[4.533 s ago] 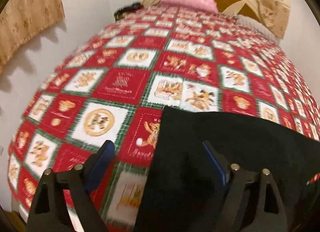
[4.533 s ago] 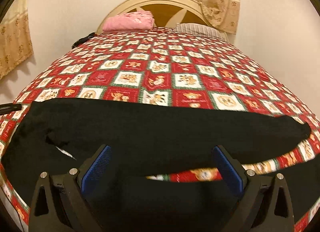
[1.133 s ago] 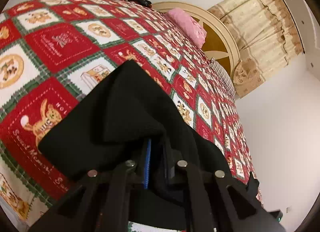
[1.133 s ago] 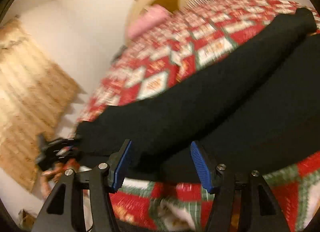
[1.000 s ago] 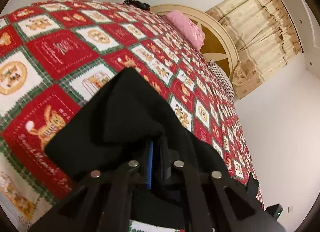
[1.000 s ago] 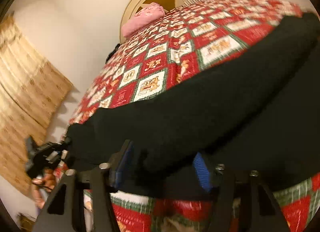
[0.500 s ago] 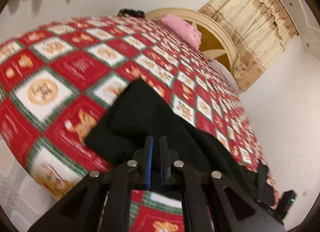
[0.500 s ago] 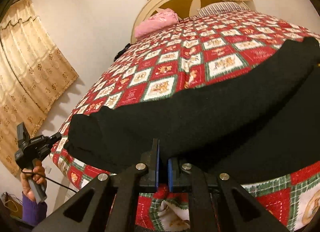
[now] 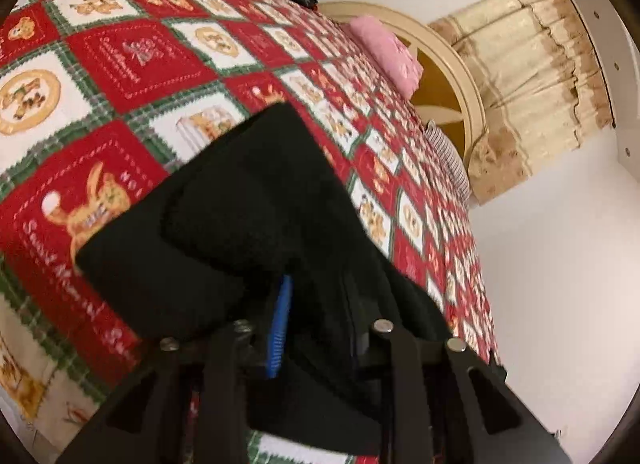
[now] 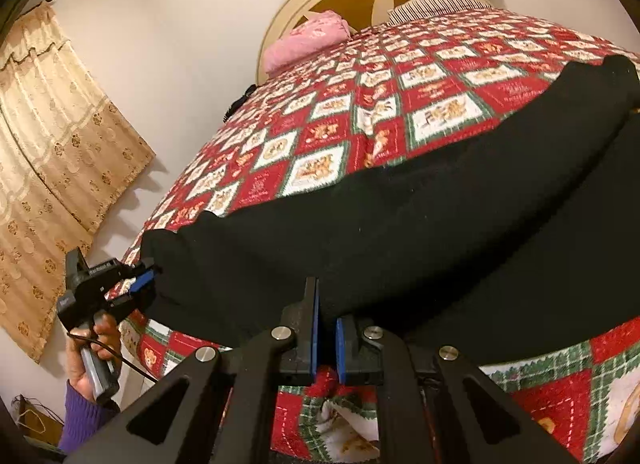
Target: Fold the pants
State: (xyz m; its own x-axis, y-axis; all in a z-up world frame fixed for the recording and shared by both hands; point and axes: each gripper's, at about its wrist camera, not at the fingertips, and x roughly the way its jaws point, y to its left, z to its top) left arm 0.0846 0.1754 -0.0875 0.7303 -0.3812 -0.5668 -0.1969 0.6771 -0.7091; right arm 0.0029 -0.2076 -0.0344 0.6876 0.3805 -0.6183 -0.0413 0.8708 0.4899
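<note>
Soft, matte black pants (image 10: 420,232) stretch in a long band across the near edge of the red-and-green patchwork quilt (image 10: 400,75). The left gripper (image 9: 316,304) pinches one bunched end between blue-padded fingers. The right gripper (image 10: 324,328) has its ribbed blue pads nearly together, clamping the pants' near hem.

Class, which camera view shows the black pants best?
The right wrist view: the black pants stretch across the patchwork bedspread, both ends visible. The left wrist view shows only one bunched end, clamped in the left gripper.
</note>
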